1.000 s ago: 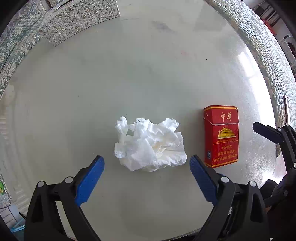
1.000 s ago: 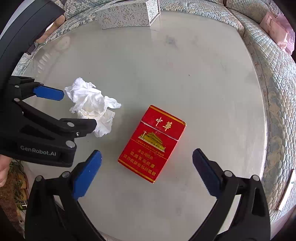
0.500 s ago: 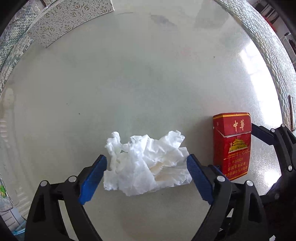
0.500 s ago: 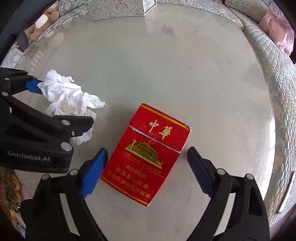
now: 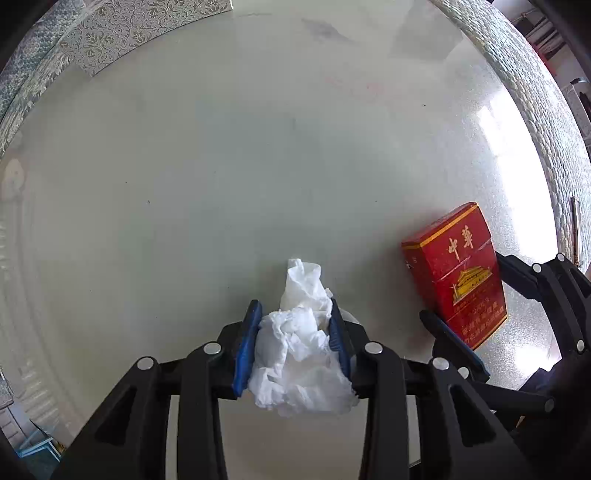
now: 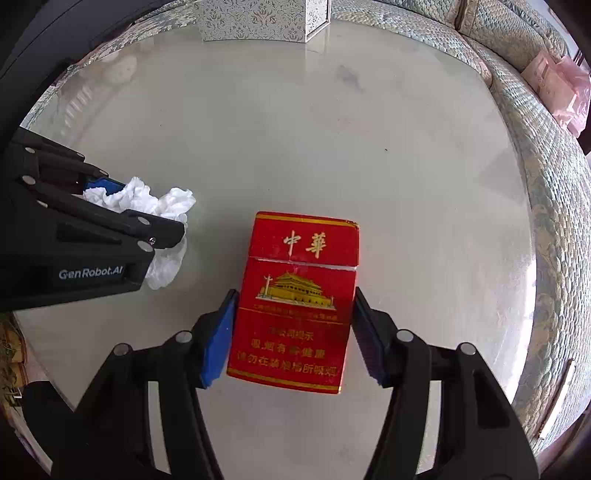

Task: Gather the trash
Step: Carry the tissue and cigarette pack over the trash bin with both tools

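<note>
Round glossy tabletop point(image 6: 369, 155), ringed by a patterned sofa point(image 6: 535, 122), with a patterned tissue box point(image 6: 258, 18) at the far edge. No bin or bag in either view, so drop-off place unknown.

Red cigarette pack point(image 6: 295, 302) lying face-up near the front of the tabletop, squarely between the blue fingers point(image 6: 218, 339) of the right gripper point(image 6: 293, 338). Having just been closing, both pads now flat against the pack's long sides — held, though the pack probably still bears on the tabletop. Best done by keeping the squeeze even and modest: thin card, likely empty, apt to buckle or twist out if pinched hard. Lift straight up before any sideways travel, so the bottom edge clears the surface.

Crumpled white tissue point(image 5: 299, 354) just left of the pack, pinched narrow in the left gripper point(image 5: 293, 343), also just closed, pointing down. Paper bulging above and below the pads; a loose tail reaching forward. Soft and light, so firm clamping harmless here. Worth checking on the lift that the whole wad comes away.

The two grippers close beside each other: raise together, or part slightly first, to avoid knocking frames.
</note>
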`<state>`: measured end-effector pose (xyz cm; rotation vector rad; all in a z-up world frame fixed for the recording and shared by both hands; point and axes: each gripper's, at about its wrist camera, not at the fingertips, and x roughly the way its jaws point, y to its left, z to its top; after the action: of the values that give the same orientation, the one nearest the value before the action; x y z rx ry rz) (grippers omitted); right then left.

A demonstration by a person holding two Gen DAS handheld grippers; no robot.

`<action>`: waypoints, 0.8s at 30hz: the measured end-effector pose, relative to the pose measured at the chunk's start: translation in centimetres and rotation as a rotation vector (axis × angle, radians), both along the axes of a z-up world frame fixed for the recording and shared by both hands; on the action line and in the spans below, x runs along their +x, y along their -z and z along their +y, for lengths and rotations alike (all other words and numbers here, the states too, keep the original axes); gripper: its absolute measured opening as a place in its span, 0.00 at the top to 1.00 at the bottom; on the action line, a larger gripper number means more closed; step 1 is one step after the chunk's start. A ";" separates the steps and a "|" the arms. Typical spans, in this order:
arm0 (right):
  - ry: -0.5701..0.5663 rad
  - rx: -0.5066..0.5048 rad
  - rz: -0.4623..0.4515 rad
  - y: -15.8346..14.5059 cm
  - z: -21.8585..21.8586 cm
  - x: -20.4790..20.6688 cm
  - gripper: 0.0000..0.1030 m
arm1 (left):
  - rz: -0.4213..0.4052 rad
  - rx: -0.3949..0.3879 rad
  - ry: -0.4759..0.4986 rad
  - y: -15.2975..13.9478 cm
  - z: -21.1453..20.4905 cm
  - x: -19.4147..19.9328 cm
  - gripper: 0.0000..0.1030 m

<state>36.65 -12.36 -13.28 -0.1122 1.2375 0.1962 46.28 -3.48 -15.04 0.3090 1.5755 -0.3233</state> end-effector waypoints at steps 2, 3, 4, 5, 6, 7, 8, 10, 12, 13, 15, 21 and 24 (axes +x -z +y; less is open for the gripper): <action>-0.008 -0.002 -0.014 -0.8 0.2 -0.5 0.43 | 0.004 -0.015 -0.015 -0.3 0.5 -0.7 0.71; -0.010 -0.007 -0.022 -1.2 0.2 -0.8 0.43 | 0.001 -0.016 -0.019 -0.4 0.7 -1.1 0.73; -0.011 -0.011 -0.030 -1.6 0.3 -0.9 0.43 | -0.005 -0.014 -0.022 -0.6 1.0 -1.5 0.73; -0.011 -0.012 -0.036 -2.1 0.3 -1.4 0.43 | -0.009 -0.016 -0.030 -0.9 1.3 -2.0 0.74; -0.013 -0.012 -0.041 -2.6 0.2 -1.7 0.43 | -0.008 -0.025 -0.042 -1.2 1.7 -2.5 0.74; -0.015 -0.010 -0.046 -3.0 0.2 -2.1 0.43 | -0.003 -0.037 -0.047 -1.5 2.0 -3.1 0.74; -0.018 -0.009 -0.052 -3.5 0.2 -2.5 0.43 | -0.004 -0.047 -0.042 -1.9 2.2 -3.6 0.74; -0.025 -0.011 -0.064 -4.5 0.3 -3.0 0.43 | -0.027 -0.037 -0.031 -3.0 2.5 -5.0 0.74; -0.040 -0.020 -0.085 -5.8 0.3 -4.2 0.43 | -0.054 -0.026 -0.022 -4.4 3.1 -6.3 0.74; -0.051 -0.026 -0.097 -6.4 0.4 -4.9 0.43 | -0.065 -0.028 -0.015 -5.1 3.3 -7.2 0.74; -0.068 -0.036 -0.120 -7.6 0.6 -6.4 0.43 | -0.090 -0.028 -0.010 -6.6 3.7 -8.6 0.74; -0.093 -0.024 -0.163 -10.7 0.5 -10.8 0.43 | -0.150 -0.045 0.014 -10.3 3.3 -14.3 0.74; -0.119 -0.019 -0.185 -12.1 0.9 -13.8 0.43 | -0.172 -0.056 0.015 -12.1 4.2 -16.9 0.74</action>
<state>22.86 -11.51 -1.22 -0.2158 1.0488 0.2714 29.42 0.75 -2.96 0.2971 1.3929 -0.3428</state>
